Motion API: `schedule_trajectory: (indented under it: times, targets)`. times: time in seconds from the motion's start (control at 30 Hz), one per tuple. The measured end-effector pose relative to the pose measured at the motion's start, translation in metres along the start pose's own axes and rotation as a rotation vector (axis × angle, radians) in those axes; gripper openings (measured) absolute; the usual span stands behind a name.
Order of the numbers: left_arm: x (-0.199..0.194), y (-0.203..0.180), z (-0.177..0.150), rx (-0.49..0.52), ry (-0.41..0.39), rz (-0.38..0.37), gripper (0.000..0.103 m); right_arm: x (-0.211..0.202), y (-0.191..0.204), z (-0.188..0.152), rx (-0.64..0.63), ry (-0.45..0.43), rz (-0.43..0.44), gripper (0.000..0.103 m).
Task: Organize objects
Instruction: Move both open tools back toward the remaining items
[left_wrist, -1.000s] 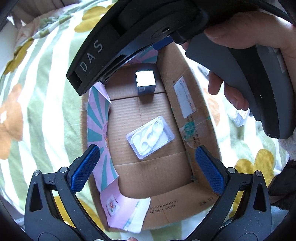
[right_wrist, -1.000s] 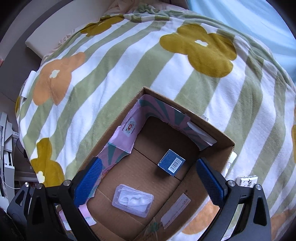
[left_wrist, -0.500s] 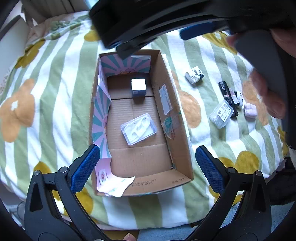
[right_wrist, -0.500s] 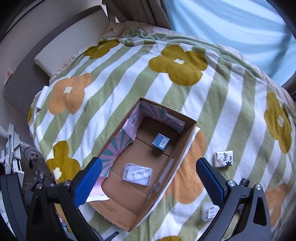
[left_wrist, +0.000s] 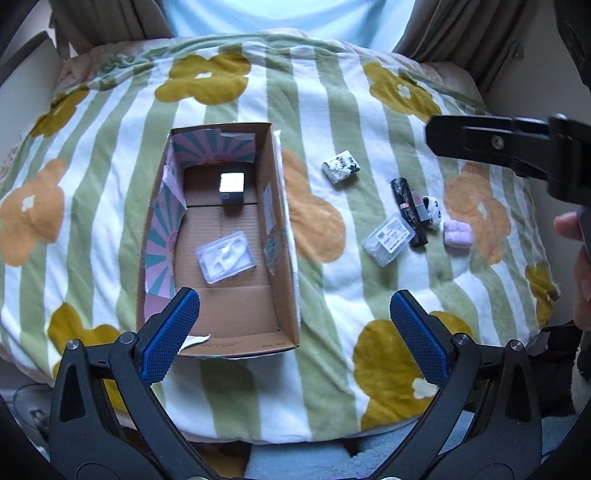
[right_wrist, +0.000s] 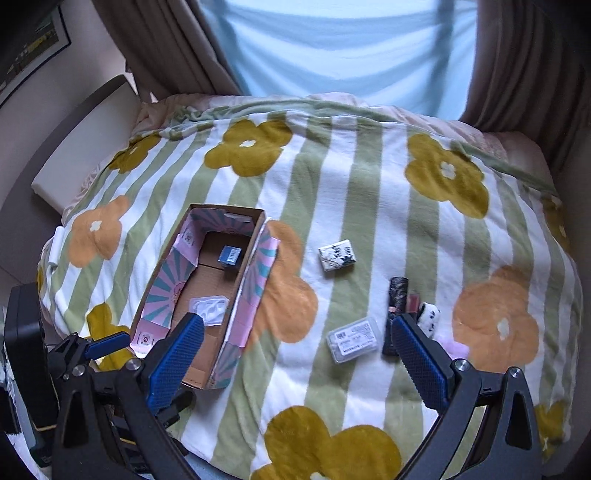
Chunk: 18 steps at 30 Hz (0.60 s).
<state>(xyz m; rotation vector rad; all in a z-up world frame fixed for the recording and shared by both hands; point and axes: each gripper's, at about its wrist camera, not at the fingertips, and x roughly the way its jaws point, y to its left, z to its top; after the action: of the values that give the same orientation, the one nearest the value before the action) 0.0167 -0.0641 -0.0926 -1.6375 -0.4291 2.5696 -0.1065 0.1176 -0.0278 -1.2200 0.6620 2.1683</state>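
An open cardboard box (left_wrist: 279, 221) (right_wrist: 255, 284) lies on a flowered blanket. Inside it sit a small blue box (left_wrist: 232, 188) (right_wrist: 229, 255) and a clear blister pack (left_wrist: 226, 256) (right_wrist: 208, 309). To its right on the blanket lie a black-and-white packet (left_wrist: 340, 167) (right_wrist: 337, 255), a clear labelled case (left_wrist: 388, 236) (right_wrist: 354, 339), a black tube (left_wrist: 406, 206) (right_wrist: 394, 306), a panda figure (left_wrist: 433, 213) (right_wrist: 429, 317) and a lilac piece (left_wrist: 457, 233). My left gripper (left_wrist: 295, 328) and right gripper (right_wrist: 297, 363) hover high over the blanket's near edge, both open and holding nothing.
The striped blanket (right_wrist: 369, 206) covers a bed; curtains (right_wrist: 166, 55) and a bright window stand behind it. The right gripper's black body (left_wrist: 509, 147) and a hand (left_wrist: 576, 258) show at the left view's right edge. A white shelf (right_wrist: 85, 133) is at the left.
Both grippers have pulled up and back from the box, so the whole bed and the loose items to the right now show. Both stay open.
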Motion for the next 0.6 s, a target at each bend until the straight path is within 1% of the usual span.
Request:
schedule_trajectory:
  times: [0.17,0.3,0.4,0.6]
  targets:
    - [-0.002,-0.026,0.003,-0.022,-0.005,-0.045,0.103,-0.027,-0.043,-0.017,0.073,-0.035,-0.044,0.101]
    - [-0.002,-0.05,0.008,0.001,-0.01,-0.036,0.103,-0.039,-0.071,-0.029,0.117,-0.05,-0.06,0.101]
    - [0.0,-0.065,0.012,-0.001,-0.008,-0.056,0.103,-0.043,-0.088,-0.037,0.139,-0.055,-0.061,0.101]
    - [0.014,-0.096,0.017,0.025,-0.001,-0.027,0.103,-0.04,-0.116,-0.041,0.133,-0.045,-0.06,0.101]
